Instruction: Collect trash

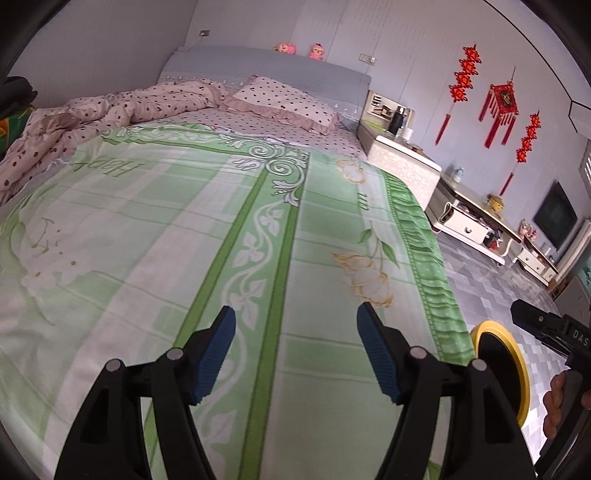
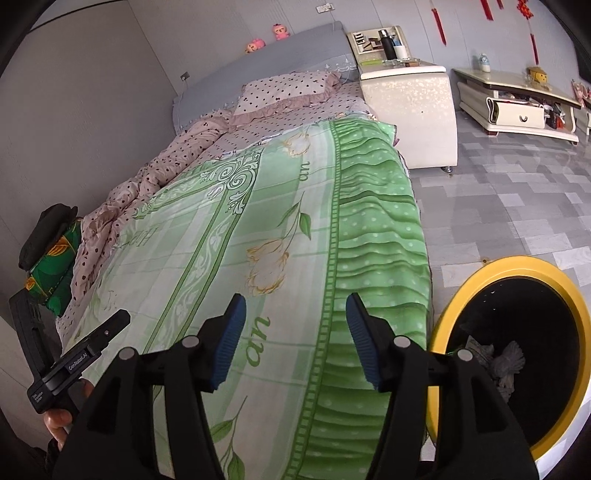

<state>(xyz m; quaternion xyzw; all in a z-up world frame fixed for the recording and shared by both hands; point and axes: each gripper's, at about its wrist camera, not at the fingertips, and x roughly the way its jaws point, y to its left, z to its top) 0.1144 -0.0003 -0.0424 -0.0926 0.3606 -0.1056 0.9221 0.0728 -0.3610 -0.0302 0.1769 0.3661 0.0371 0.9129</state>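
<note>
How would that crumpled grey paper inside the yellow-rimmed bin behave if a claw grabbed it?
The crumpled paper looks thin and creased, so it would probably feel light and squash between the pads. Its ragged folds should give some grip, not slip. Lying loose in the bin, it would likely lift without snagging.

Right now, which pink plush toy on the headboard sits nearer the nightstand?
The single pink plush toy, right of the other plush toy and closer to the nightstand.
</note>
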